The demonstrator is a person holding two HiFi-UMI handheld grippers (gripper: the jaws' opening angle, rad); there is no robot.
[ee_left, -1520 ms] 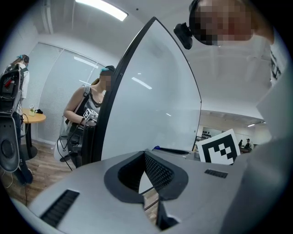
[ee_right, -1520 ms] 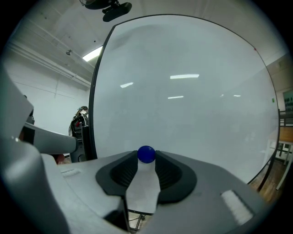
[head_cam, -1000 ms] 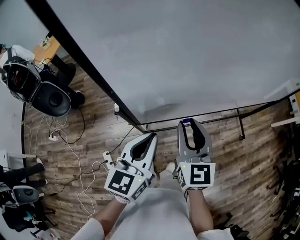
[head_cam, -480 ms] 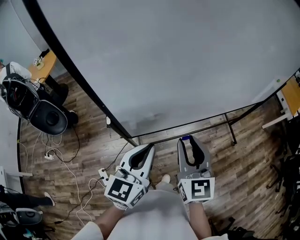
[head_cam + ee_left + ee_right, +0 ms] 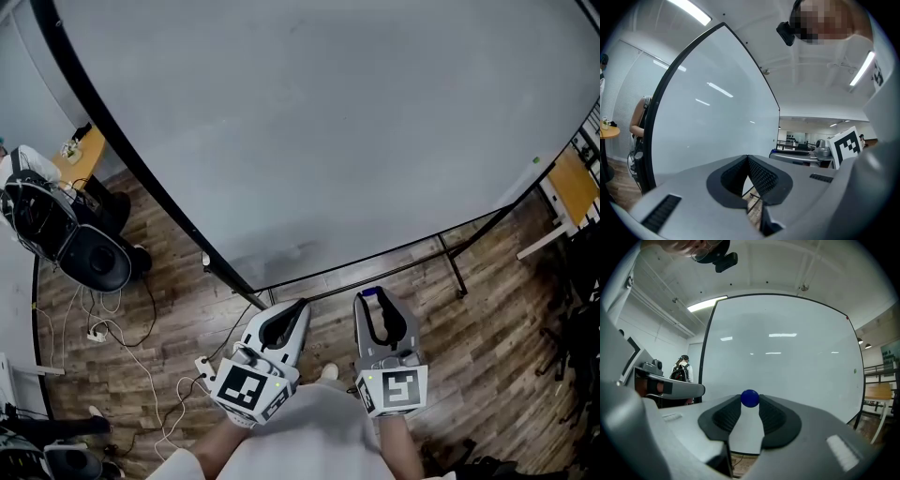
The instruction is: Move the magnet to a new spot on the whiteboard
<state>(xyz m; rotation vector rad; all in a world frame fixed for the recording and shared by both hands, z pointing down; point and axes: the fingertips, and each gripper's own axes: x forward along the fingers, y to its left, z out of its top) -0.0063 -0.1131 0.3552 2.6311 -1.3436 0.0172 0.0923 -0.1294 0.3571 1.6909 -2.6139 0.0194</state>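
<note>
Well, magnet: a small blue ball, pinched at the very tips of the right gripper, with 1 ribbed pad on each side of it
Jaws of the right gripper: closed onto the magnet and kept apart only by the ball; the gap behind it holds nothing
Magnet seen from above: a blue speck at the front end of the right gripper, showing just below the board's lower rail, over the floor
Jaws of the left gripper: pressed together at the tips, nothing between them
Place of the left gripper: just beside the right one, angled in toward it, with the tips near each other but apart
Big whiteboard: blank and black-framed, on a black stand; from the right gripper it fills most of the scene ahead of the magnet
Underfoot, the floor: wood planks, with white cables trailing across at the left
Off to the side, a bystander: someone with a backpack, standing past the board's left edge
</note>
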